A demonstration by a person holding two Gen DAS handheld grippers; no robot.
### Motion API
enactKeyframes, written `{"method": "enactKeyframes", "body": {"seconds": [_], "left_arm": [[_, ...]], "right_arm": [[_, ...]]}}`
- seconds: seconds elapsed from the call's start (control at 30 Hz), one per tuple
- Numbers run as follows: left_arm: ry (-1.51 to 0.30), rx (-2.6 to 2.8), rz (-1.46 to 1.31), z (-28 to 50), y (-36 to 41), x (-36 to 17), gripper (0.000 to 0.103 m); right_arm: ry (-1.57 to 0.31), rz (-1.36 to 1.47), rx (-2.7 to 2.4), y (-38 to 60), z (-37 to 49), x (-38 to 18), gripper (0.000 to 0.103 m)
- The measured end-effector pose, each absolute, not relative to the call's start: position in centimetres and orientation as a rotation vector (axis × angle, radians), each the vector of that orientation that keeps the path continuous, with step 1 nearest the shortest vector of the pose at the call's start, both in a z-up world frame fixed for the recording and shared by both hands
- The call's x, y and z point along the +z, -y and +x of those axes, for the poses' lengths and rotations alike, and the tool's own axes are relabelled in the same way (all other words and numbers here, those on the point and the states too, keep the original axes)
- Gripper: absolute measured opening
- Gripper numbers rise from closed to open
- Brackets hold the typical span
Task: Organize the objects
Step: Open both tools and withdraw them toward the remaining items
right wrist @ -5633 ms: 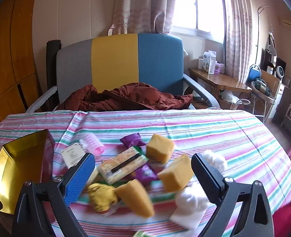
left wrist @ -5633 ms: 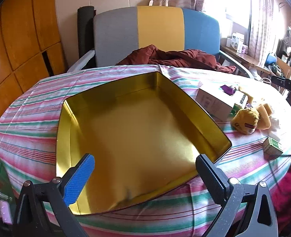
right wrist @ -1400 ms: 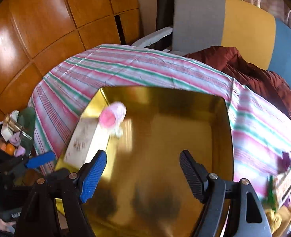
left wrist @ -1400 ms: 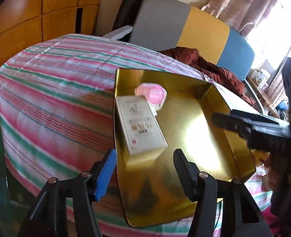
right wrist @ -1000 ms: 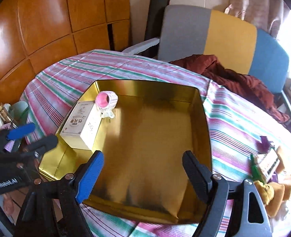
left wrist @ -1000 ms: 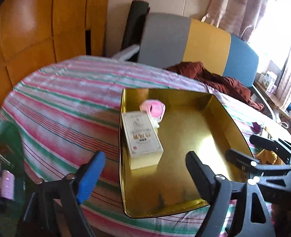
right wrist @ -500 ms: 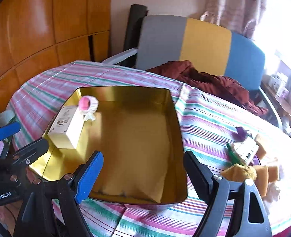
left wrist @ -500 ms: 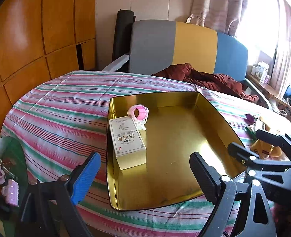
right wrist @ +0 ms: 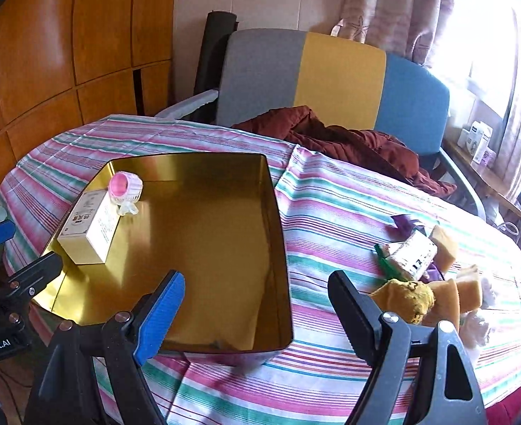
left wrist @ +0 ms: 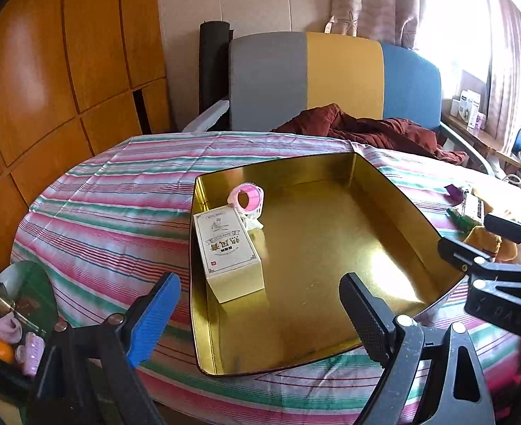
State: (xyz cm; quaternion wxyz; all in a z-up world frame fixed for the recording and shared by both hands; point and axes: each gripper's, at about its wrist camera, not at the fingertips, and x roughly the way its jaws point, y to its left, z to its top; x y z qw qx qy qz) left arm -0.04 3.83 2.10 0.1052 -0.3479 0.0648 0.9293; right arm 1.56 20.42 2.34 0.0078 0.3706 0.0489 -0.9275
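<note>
Both the left gripper [left wrist: 260,304] and right gripper [right wrist: 253,301] hang wide open, empty, over the gold tray's [left wrist: 395,191] near rim. The white box [left wrist: 225,248] and pink roller [left wrist: 248,200] hug its left wall; the rest of the floor is bare. Only the right wrist view shows the sponge pile [right wrist: 434,290] right of the tray.

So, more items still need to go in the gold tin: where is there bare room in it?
The gold tin is bare right of the white box and pink roller. Its left edge is crowded.
</note>
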Motion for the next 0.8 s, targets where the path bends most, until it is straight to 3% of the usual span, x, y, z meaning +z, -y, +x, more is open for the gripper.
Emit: {"method": "enactKeyframes", "body": {"seconds": [0.8], "left_arm": [[-0.308, 2.724, -1.017, 0.4, -6.0, 2.0, 0.092]], "right_arm": [[0.022, 1.281, -3.157, -37.2, 2.4, 4.9, 0.085]]}}
